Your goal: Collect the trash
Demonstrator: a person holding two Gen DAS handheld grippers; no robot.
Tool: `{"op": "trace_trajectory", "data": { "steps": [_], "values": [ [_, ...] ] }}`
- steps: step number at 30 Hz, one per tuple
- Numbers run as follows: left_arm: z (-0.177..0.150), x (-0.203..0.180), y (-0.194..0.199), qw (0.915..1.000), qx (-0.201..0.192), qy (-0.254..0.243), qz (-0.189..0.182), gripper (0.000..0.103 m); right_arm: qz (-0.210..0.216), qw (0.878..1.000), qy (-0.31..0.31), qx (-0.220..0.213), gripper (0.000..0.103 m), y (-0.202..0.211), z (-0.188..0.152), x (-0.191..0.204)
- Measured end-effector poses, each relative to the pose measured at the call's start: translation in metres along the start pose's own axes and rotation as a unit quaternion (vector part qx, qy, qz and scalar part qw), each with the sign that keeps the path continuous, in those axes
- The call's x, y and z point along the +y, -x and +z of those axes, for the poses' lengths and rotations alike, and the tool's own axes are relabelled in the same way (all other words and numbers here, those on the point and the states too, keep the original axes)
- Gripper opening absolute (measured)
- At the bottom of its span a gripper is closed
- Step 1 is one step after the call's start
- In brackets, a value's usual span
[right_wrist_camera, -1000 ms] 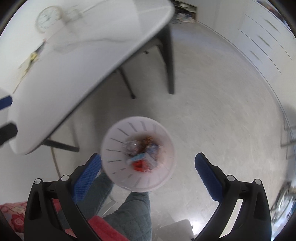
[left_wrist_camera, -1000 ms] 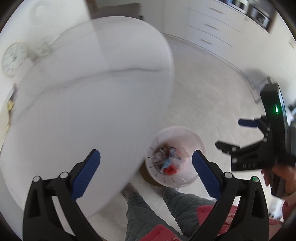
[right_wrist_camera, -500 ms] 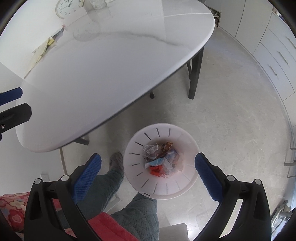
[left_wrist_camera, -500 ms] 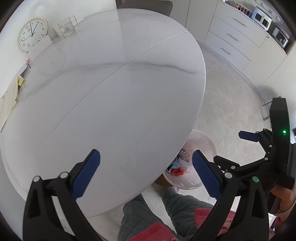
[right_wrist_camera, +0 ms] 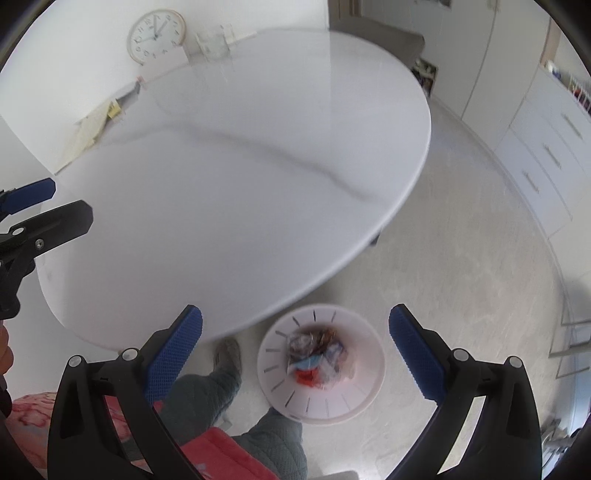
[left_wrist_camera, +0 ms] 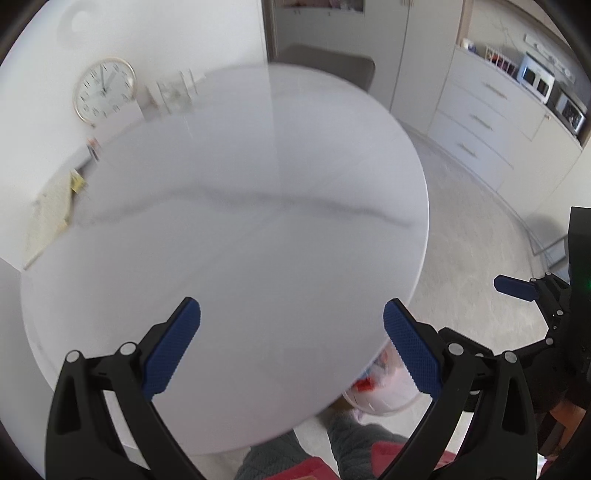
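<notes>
So the trash (right_wrist_camera: 316,360) is sitting in the bottom of the white slotted bin (right_wrist_camera: 364,397) on the floor, just off the edge of the round marble table (right_wrist_camera: 236,155) and right by the person's feet. Looks like crumpled wrappers, something red, something light blue, but it's a bit blurry so I won't swear to what each piece is.

Progress-wise, I'd say it's pretty much done. The tabletop has no loose scraps on it that I can spot, and neither does the floor around the bin. Only stuff left up there is at the far wall side: a clock (right_wrist_camera: 156,36), a clear glass container (right_wrist_camera: 214,44) and some yellowish paper (right_wrist_camera: 88,136), which don't read as trash to me.

Right gripper (right_wrist_camera: 295,332) has its jaws spread wide with nothing between them, hanging above the bin. Left gripper (left_wrist_camera: 291,326) is the same, wide and empty, over the table's near edge.

View difference: the right wrist camera sees the whole bin and what's in it. From the left wrist camera the table hides most of it, just a sliver of bin pokes out, but you do get the kitchen drawers (left_wrist_camera: 476,122) and the right gripper from the side.
</notes>
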State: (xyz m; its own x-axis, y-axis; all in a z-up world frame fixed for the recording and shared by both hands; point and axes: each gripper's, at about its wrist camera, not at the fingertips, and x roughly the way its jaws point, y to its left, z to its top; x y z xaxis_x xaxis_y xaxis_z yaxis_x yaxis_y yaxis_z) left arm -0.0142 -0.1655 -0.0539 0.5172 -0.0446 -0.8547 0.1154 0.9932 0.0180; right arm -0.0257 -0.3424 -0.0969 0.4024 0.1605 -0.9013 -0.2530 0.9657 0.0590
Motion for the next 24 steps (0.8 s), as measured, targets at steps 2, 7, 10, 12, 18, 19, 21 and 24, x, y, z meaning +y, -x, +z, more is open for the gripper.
{"op": "trace_trajectory", "data": {
  "steps": [2,7,10,12,18,19,21,24],
  "values": [
    [0.010,0.006,0.013,0.9998,-0.018,0.001,0.009,0.095,-0.001,1.000,0.012,-0.014,0.100,0.016,0.018,0.009],
    [0.047,0.037,0.050,0.9984,-0.049,0.024,0.015,0.095,-0.013,0.998,0.040,-0.054,0.100,0.054,0.068,0.031],
    [0.069,0.058,0.069,0.9967,-0.068,0.036,0.024,0.095,-0.010,0.995,0.051,-0.080,0.100,0.075,0.097,0.043],
    [0.080,0.074,0.080,0.9951,-0.081,0.048,0.031,0.095,-0.004,0.994,0.053,-0.097,0.100,0.089,0.117,0.053],
    [0.095,0.116,0.090,0.9909,-0.087,0.088,0.054,0.095,0.000,0.992,0.051,-0.119,0.101,0.103,0.155,0.082],
    [0.094,0.123,0.088,0.9909,-0.081,0.092,0.055,0.095,0.003,0.992,0.048,-0.119,0.101,0.102,0.158,0.087],
    [0.088,0.134,0.084,0.9909,-0.073,0.095,0.061,0.095,0.010,0.992,0.044,-0.119,0.101,0.099,0.159,0.097],
    [0.077,0.151,0.076,0.9901,-0.063,0.099,0.078,0.095,0.016,0.992,0.036,-0.116,0.101,0.092,0.161,0.111]
  ]
}}
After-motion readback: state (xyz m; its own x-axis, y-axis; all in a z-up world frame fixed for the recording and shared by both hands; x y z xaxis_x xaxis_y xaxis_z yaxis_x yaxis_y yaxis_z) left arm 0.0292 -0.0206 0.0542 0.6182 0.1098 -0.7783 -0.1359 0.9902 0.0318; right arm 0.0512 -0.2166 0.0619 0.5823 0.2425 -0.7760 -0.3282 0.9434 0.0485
